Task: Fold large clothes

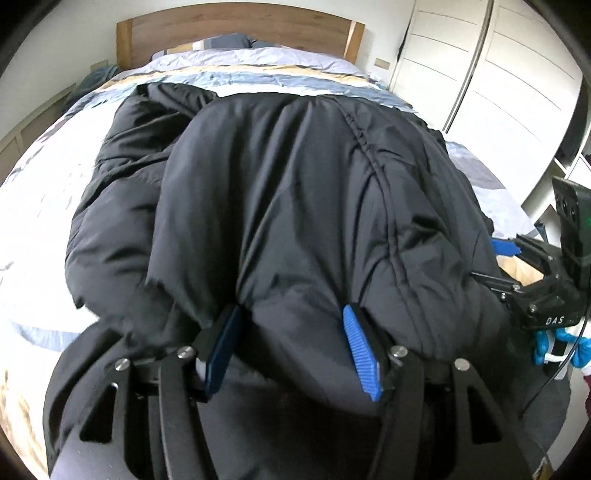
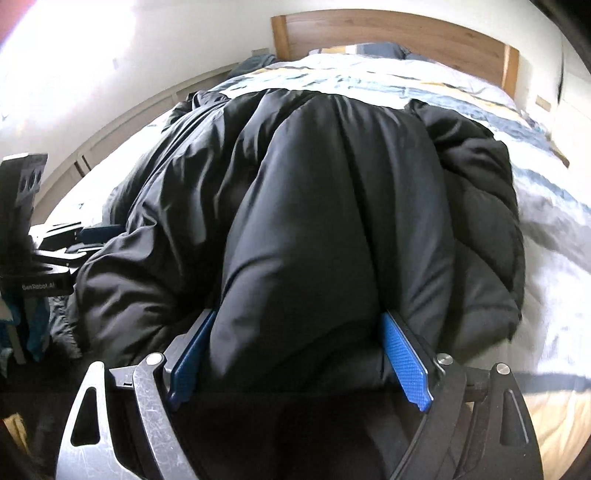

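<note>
On the bed, centre of both frames: black padded coat (image 1: 295,206) lay bunched on the striped bedding (image 1: 258,74)
Left gripper (image 1: 291,354): lower centre, blue pads clamped on a thick fold of the coat
Right gripper (image 2: 299,358): lower centre, pads set wide, pressed on another puffy fold
Headboard (image 1: 240,33): wooden, top of frame
Wardrobe (image 1: 498,74): white, upper right

A bed (image 1: 44,192) with a striped cover fills the room, its wooden headboard (image 1: 236,29) against a white wall (image 2: 147,55); white wardrobes (image 1: 498,74) stand at one side, daylight glaring
</note>
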Demonstrator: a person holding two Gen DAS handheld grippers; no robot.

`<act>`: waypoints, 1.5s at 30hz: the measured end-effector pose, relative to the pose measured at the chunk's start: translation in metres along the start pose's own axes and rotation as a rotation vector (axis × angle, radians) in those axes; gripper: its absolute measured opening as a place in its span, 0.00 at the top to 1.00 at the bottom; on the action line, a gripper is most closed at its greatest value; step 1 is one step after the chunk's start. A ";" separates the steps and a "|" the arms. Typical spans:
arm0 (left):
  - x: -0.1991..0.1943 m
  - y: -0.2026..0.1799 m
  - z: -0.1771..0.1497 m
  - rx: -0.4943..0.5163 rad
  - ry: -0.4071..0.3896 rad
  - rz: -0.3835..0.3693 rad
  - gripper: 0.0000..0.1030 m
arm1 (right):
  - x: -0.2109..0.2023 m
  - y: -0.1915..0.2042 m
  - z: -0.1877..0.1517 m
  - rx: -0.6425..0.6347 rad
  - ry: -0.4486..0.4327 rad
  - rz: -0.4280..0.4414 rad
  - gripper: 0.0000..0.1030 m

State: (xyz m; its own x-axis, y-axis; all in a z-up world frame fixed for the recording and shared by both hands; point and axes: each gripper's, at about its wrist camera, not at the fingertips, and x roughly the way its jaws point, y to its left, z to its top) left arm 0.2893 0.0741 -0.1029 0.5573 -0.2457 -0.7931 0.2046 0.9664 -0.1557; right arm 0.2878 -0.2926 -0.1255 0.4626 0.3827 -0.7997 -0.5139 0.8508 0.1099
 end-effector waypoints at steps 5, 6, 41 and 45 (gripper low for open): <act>-0.028 0.000 -0.012 -0.029 0.001 -0.001 0.46 | -0.029 0.000 -0.015 0.053 -0.004 0.009 0.17; -0.035 0.002 -0.016 -0.035 -0.001 -0.005 0.46 | -0.037 -0.001 -0.020 0.067 -0.008 0.012 0.17; -0.234 0.180 -0.182 -0.432 -0.142 0.089 0.35 | -0.232 -0.084 -0.200 0.510 -0.148 -0.145 0.01; -0.227 0.189 -0.195 -0.488 -0.125 0.063 0.35 | -0.217 -0.082 -0.202 0.545 -0.119 -0.078 0.00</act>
State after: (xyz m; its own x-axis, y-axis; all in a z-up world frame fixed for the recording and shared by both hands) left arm 0.0450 0.3276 -0.0673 0.6550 -0.1640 -0.7377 -0.2160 0.8948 -0.3906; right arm 0.0835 -0.5180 -0.0800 0.5786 0.3226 -0.7491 -0.0418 0.9289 0.3678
